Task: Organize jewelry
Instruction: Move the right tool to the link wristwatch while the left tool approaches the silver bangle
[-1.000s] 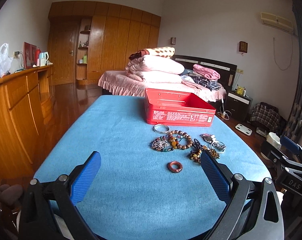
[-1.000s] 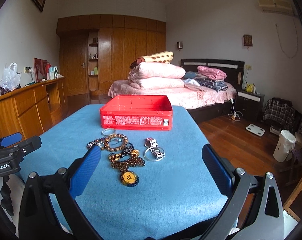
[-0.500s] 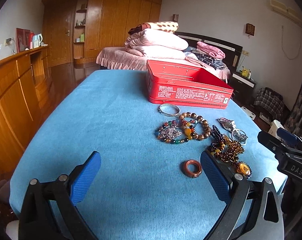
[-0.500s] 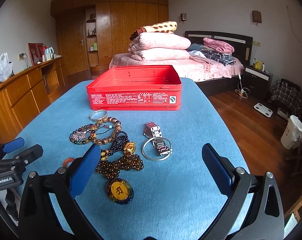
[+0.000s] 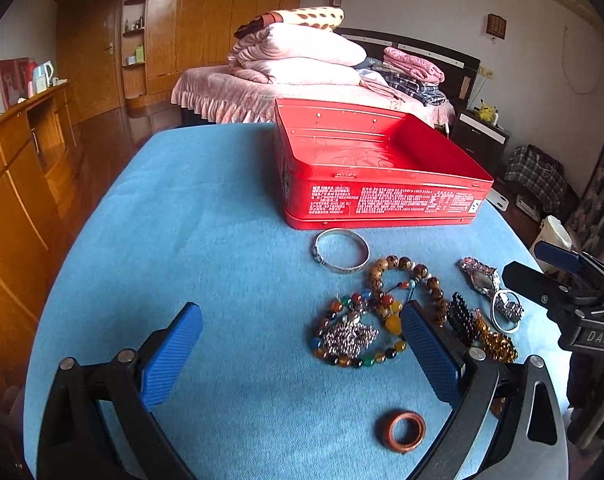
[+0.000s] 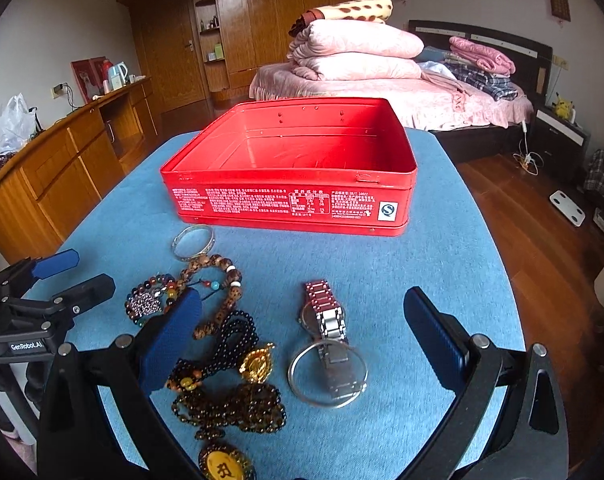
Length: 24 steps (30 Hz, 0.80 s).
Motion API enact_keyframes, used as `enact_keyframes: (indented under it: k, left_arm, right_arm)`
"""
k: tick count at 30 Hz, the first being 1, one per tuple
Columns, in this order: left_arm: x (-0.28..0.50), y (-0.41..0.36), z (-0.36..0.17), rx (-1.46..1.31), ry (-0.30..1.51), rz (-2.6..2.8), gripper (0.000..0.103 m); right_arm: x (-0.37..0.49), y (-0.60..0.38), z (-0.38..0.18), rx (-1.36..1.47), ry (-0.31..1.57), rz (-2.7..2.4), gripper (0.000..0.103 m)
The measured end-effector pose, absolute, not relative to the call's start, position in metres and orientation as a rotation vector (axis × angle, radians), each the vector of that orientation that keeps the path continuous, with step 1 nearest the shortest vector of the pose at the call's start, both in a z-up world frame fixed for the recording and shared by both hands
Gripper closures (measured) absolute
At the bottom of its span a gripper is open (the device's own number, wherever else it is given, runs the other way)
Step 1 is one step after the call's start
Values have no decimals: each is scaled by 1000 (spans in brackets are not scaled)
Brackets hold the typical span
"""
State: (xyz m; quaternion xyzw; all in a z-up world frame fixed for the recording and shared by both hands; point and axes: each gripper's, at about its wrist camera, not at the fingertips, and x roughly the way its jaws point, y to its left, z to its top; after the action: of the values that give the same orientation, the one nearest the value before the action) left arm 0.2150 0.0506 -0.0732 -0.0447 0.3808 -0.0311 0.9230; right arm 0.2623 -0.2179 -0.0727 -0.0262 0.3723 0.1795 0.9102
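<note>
An open, empty red tin box (image 5: 378,172) (image 6: 293,168) stands on the blue tablecloth. In front of it lie a silver bangle (image 5: 342,250) (image 6: 193,237), brown bead bracelets (image 5: 406,276) (image 6: 217,280), a multicoloured bead bracelet (image 5: 354,332), a dark bead necklace with a gold pendant (image 6: 237,376), a metal watch (image 6: 328,340) (image 5: 490,292) and a brown ring (image 5: 402,430). My left gripper (image 5: 302,352) is open, low over the cloth, beside the multicoloured beads. My right gripper (image 6: 302,336) is open with the watch and necklace between its fingers.
The blue cloth (image 5: 205,240) covers a rounded table. A wooden sideboard (image 6: 69,160) runs along the left. A bed with folded quilts (image 6: 362,60) stands behind the table. Wooden floor (image 6: 542,240) lies to the right.
Both grippers have moved forward and down towards the jewellery and the red box. Both stay open. The brown ring now lies near my left gripper's base.
</note>
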Motion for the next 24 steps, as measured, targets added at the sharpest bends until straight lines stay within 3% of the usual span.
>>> enact_keyframes:
  k: [7, 10, 13, 24]
  left_arm:
    - [256, 45, -77, -113, 845, -106, 6]
    - [272, 46, -83, -132, 883, -102, 6]
    - [285, 49, -87, -178, 914, -122, 6]
    - [315, 41, -106, -156, 982, -110, 6]
  right_arm:
    - [293, -218, -82, -35, 853, 400, 5]
    - [302, -218, -87, -23, 888, 410, 13]
    - [310, -218, -91, -12, 924, 416, 31]
    - [314, -218, -101, -18, 966, 422, 37]
